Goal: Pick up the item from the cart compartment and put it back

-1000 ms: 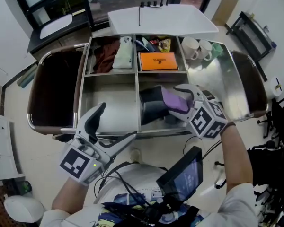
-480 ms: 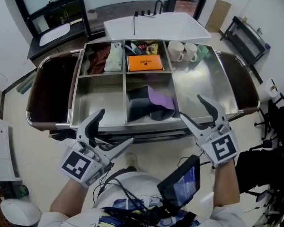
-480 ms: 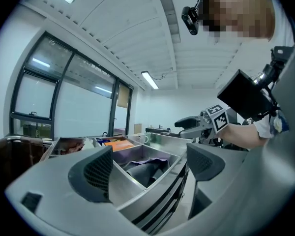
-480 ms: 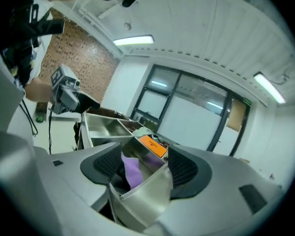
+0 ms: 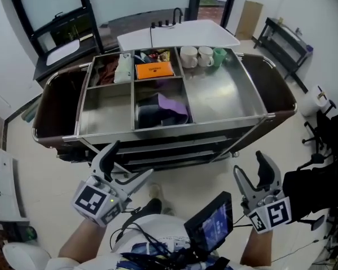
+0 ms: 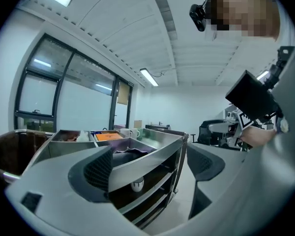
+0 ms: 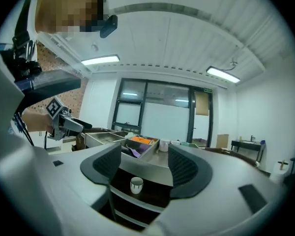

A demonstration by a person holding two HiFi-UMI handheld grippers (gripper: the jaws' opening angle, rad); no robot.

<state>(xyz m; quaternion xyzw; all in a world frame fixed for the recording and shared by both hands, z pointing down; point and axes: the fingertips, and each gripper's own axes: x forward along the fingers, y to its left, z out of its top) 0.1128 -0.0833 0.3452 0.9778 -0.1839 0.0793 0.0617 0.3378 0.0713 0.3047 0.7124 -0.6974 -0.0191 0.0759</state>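
Observation:
A dark bundle with a purple cloth [image 5: 160,108] lies in the front middle compartment of the steel cart [image 5: 225,103]. Both gripper views also catch it: the purple cloth [image 6: 133,151] past the cart rim, and the purple cloth [image 7: 136,152] far off. My left gripper [image 5: 129,161] hangs in front of the cart's near left side, open and empty. My right gripper [image 5: 250,170] is lower right, well back from the cart, jaws apart with nothing between them. Between the left gripper's [image 6: 150,166] pads and the right gripper's [image 7: 140,168] pads only the cart shows.
The back compartments hold an orange box [image 5: 154,70], a dark red cloth [image 5: 104,72] and white mugs [image 5: 196,55]. A small cup [image 7: 136,184] stands on a lower shelf. A white table [image 5: 177,34] is behind the cart, a black rack [image 5: 281,41] at right.
My right gripper has drawn back out of the middle compartment, leaving the purple bundle lying there. Both grippers and the head view have backed away from the cart.

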